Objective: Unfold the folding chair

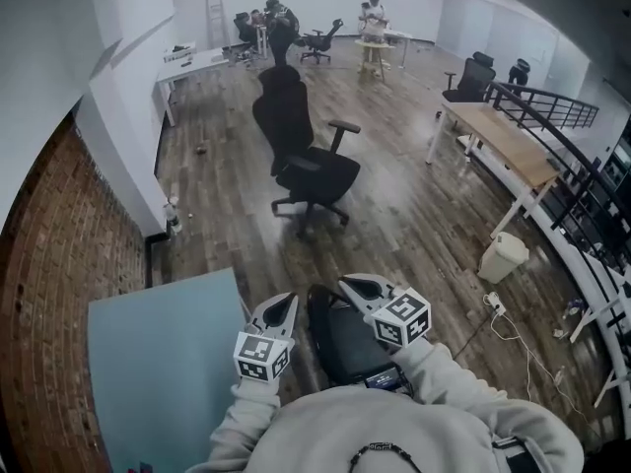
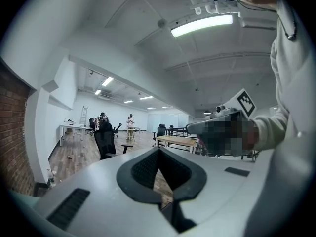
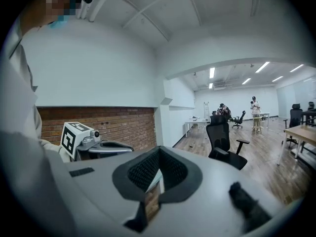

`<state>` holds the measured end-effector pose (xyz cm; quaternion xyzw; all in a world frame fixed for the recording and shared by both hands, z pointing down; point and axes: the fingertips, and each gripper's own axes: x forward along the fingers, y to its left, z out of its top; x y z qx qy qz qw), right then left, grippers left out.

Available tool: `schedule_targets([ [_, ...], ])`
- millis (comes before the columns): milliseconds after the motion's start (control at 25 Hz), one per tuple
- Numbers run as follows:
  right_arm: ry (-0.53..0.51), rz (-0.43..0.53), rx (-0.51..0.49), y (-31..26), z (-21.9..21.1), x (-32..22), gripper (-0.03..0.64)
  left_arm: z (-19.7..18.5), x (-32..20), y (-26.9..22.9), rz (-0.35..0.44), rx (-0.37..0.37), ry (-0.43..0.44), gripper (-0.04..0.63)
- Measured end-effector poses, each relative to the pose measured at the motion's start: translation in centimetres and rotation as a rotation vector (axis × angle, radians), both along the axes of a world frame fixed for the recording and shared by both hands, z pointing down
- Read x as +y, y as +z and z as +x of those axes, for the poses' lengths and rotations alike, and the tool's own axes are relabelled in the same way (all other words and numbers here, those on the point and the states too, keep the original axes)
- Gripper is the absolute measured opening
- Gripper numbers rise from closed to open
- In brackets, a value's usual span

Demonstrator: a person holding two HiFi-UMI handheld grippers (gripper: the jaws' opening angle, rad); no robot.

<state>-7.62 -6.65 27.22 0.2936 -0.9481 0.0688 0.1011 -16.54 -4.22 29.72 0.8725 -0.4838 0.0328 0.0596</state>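
**Both grippers closed and empty, held over the folding chair**

The left gripper [image 1: 284, 304] and the right gripper [image 1: 350, 284] had their fingers pressed together with nothing between them, and both pointed almost level into the room. The black folding chair [image 1: 340, 348] sat below and between the fingertips, close against the person; contact could not be judged. Just left of the left fingers ran the edge of a pale blue panel [image 1: 163, 363], with a brick wall [image 1: 49, 294] beyond it. Ahead of the fingertips, open wood floor [image 1: 414, 235] reached a black office chair [image 1: 301, 151]. A desk [image 1: 498, 136], a bin [image 1: 503, 257] and a railing [image 1: 572, 166] stood well off to the right.
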Motion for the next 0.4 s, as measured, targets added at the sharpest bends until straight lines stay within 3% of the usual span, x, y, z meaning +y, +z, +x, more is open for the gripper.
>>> schedule_targets([
  [400,-0.055,0.012,-0.015,-0.4,-3.1,0.4,0.006,-3.0,0.3,0.3,-0.006,0.017,-0.089,0.006],
])
